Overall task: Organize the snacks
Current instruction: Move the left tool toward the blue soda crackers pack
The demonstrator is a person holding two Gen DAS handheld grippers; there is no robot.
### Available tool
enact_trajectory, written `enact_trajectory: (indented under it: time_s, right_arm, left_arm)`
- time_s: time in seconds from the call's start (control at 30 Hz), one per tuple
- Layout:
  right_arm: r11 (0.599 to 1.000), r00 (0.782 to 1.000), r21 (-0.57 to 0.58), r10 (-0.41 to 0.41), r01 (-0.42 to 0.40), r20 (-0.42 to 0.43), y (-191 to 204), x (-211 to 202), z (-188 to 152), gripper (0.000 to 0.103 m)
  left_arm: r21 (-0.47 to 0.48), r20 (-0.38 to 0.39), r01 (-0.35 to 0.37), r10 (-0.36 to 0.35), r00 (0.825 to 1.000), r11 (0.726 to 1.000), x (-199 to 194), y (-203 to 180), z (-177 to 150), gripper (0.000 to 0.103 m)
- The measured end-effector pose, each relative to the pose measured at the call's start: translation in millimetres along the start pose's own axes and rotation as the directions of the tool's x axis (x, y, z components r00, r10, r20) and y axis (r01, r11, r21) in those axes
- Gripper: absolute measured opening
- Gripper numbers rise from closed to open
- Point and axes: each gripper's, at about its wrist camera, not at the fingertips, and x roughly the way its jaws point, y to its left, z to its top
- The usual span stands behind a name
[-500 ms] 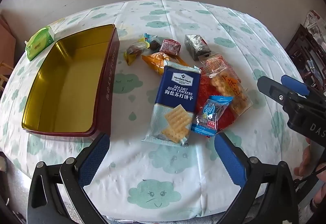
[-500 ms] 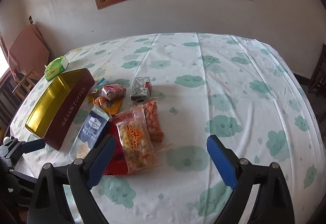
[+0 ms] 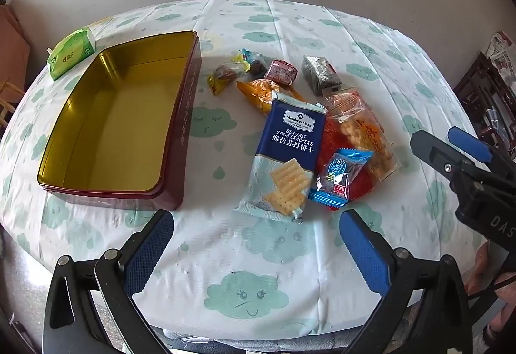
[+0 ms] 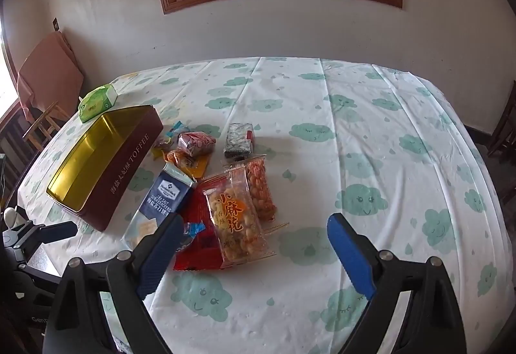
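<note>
Since half a second ago almost nothing has moved: the snacks lie where they lay, and both views show only a slight shift of framing. The toffee tin [image 3: 122, 125] stands open on the desk [image 3: 258, 257], its gold interior bare, so no snack has been stowed yet and the whole sorting appears still to be done. All the snacks sit in a loose cluster just to the right of the tin: the soda cracker pack [image 3: 285, 157] nearest it, then the small blue packet [image 3: 338, 175] resting on a red pack [image 3: 354, 183], and the clear bag of fried twists [image 4: 237, 221] overlapping that. Behind the cracker pack, also right of the tin, lie an orange packet [image 3: 261, 89], a few wrapped sweets [image 3: 280, 72] and a dark wrapped bar [image 3: 321, 75]. A green tissue pack [image 3: 71, 52] lies beyond the tin's far left corner. The left claw [image 3: 254, 233] hangs spread wide and empty over bare cloth near the cracker pack; the right claw [image 4: 254, 241] is equally wide and empty, poised around the near end of the twists bag without touching it.
</note>
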Motion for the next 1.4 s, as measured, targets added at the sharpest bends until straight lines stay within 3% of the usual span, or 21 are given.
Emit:
enact_trajectory:
  time_s: [0.6, 1.0, 1.4]
  right_arm:
    - [0.998, 1.0, -0.065, -0.017, 0.017, -0.004, 13.2, 4.2, -3.4, 0.093]
    - [1.0, 0.999, -0.03, 0.006, -0.007, -0.042, 6.2, 16.5, -6.6, 0.093]
    - [0.999, 0.999, -0.035, 0.016, -0.017, -0.049, 11.1, 19.0, -6.9, 0.093]
  left_arm:
    - [0.025, 0.0, -0.045, 0.045, 0.999, 0.999, 2.3, -9.2, -2.2, 0.102]
    - [-0.034, -0.012, -0.097, 0.096, 0.995, 0.995, 13.9, 9.5, 6.3, 0.101]
    - [0.017, 0.0, -0.11, 0.11, 0.994, 0.994, 17.7, 12.0, 12.1, 0.097]
